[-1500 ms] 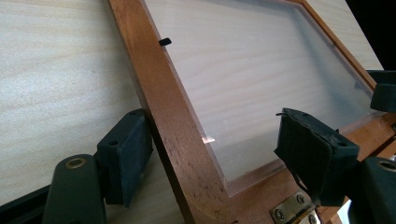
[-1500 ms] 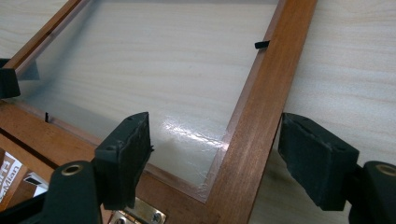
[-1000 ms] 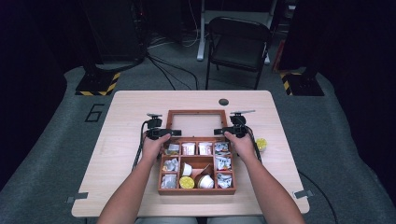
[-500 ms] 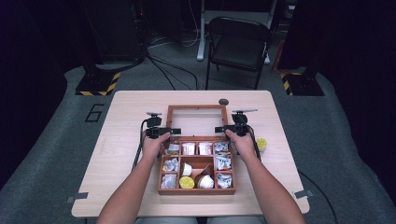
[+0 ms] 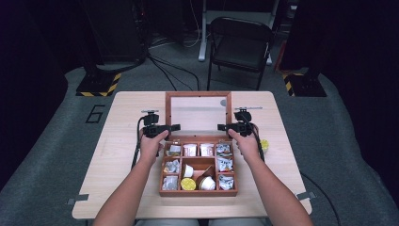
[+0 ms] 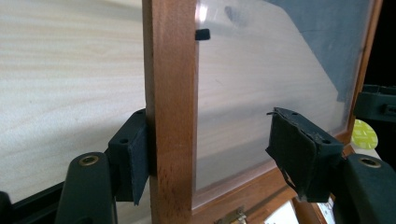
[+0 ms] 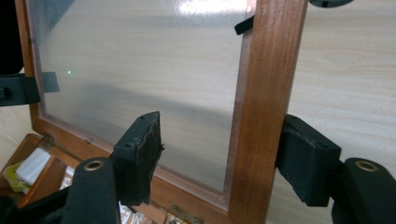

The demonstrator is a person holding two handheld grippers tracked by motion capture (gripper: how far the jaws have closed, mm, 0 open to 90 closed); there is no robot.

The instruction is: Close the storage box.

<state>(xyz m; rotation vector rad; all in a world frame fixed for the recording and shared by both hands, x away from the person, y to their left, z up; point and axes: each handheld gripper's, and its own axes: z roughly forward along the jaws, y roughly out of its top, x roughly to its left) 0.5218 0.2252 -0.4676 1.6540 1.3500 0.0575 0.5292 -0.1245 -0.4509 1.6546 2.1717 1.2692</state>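
A wooden box (image 5: 197, 192) with several compartments of packets and small cups sits in the middle of the table. Its glass-paned lid (image 5: 197, 94) stands raised behind it. My left gripper (image 5: 173, 126) straddles the lid's left side rail (image 6: 170, 93): the outer pad (image 6: 135, 158) touches the wood, while the inner pad hangs clear in front of the glass. My right gripper (image 5: 223, 126) straddles the right rail (image 7: 261, 93) the same way, outer pad (image 7: 303, 163) against the wood and inner pad apart. Both pairs of jaws have just been closing, with a rail between them.
A yellow round lid (image 5: 264, 145) lies right of the box. Behind the pane a small dark disc (image 5: 223, 102) rests on the table (image 5: 131, 108). A folding chair (image 5: 240, 42) stands beyond the far edge. Cables trail from both grippers.
Both hands have risen and the lid's top edge has come up with them, so the lid stands taller. The jaws sit closer around the side rails.
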